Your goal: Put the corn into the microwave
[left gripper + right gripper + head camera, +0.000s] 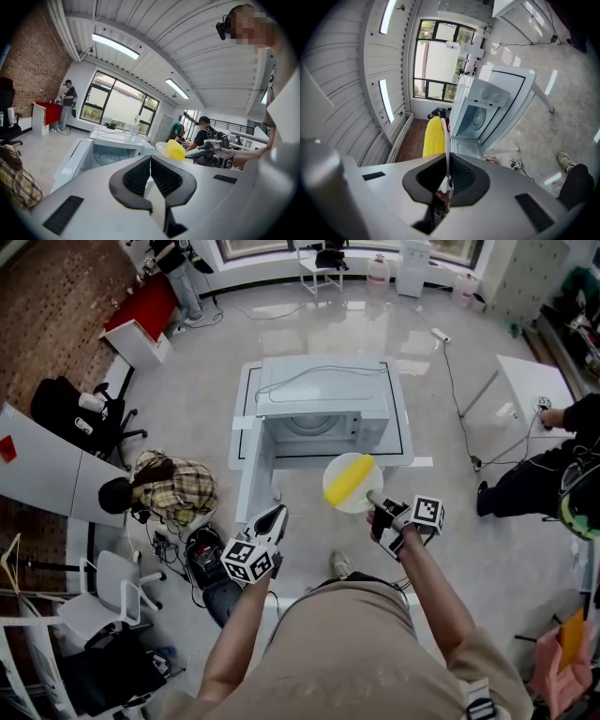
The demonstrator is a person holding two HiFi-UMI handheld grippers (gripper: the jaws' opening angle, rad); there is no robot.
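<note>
1. The room is bright and evenly lit, with daylight coming from the tall windows behind the microwave.
2. Long strip lights on the ceiling above the microwave add white light and are blown out in the left gripper view.
3. The glossy floor beyond the microwave carries pale glare patches, and shadows are soft and faint.
4. Both gripper views are fisheye, so the microwave's straight edges bow and the picture corners go black.
5. The head view is sharp around the microwave.
6. In the right gripper view, the plate rim in front of the microwave seems slightly out of focus.
</note>
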